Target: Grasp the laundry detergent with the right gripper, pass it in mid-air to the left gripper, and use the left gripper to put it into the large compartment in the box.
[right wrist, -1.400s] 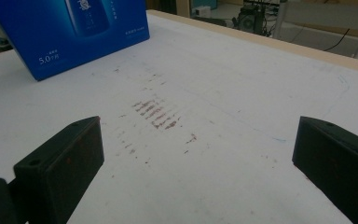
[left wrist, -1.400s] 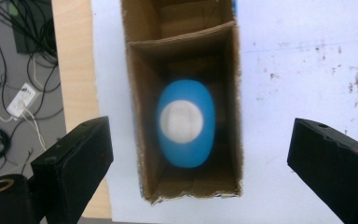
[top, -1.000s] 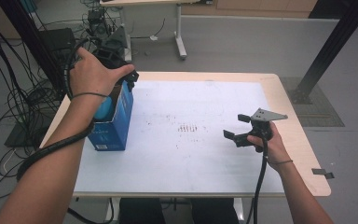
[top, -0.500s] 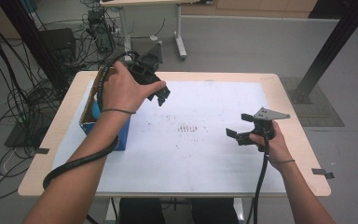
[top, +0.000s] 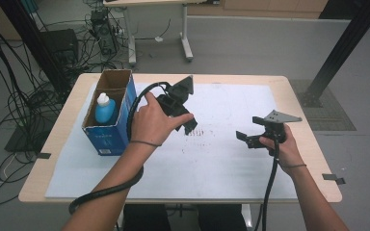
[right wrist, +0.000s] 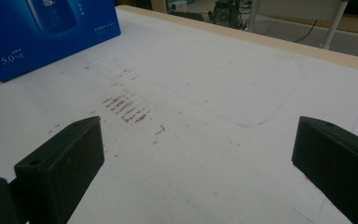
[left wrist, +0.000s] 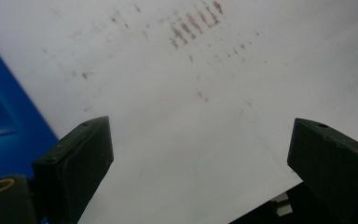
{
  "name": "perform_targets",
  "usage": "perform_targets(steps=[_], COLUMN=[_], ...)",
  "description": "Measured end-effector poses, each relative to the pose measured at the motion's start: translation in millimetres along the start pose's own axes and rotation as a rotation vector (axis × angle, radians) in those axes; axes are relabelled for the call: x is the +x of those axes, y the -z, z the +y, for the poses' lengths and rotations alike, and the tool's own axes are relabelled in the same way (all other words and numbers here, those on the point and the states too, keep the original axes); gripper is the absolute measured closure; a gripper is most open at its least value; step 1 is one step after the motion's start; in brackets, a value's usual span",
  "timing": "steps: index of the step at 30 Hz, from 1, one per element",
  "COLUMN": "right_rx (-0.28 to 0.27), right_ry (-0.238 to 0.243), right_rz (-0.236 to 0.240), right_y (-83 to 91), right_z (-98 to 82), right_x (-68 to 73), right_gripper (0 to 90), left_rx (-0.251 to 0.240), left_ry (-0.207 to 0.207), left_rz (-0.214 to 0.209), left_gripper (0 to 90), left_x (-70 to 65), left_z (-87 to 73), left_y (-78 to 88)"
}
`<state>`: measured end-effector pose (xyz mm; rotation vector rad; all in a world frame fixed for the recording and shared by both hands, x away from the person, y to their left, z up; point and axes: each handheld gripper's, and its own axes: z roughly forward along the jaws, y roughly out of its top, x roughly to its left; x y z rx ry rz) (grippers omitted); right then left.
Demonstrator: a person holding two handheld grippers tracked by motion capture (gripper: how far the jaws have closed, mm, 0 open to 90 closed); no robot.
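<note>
Near the table's left edge stands a tall blue cardboard box [top: 110,126], top open, with what looks like 1 blue white-capped bottle [top: 105,109] inside. Both the left gripper [top: 189,126] and right gripper [top: 244,139] have jaws apart, empty.

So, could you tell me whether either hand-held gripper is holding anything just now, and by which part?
Nothing is held. The left hand-held gripper and the right hand-held gripper both stand open over the white sheet, with nothing between their jaws.

The blue box [top: 110,126] with its bottle [top: 105,109] blocks the desk's [top: 289,86] left side. White sheet [top: 221,159] between both grippers lies open for passing
</note>
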<state>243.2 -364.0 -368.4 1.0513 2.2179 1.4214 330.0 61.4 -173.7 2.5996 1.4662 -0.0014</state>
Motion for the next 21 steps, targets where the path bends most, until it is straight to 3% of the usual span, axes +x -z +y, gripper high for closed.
perform_targets(steps=[8,21], right_rx=[0.005,0.017], right_ry=[0.000,0.002], right_rz=[-0.006,-0.011], right_y=[-0.4,0.3], right_z=[0.7,2.4], right_x=[0.9,1.8], right_gripper=[2.1,2.1], left_rx=[0.015,0.019], left_ry=[-0.007,0.004], left_rz=[-0.018,-0.010], left_gripper=[7.2,7.2], left_x=[-6.9,-8.6], left_z=[-4.1,-8.2], left_y=[-21.2,-34.8])
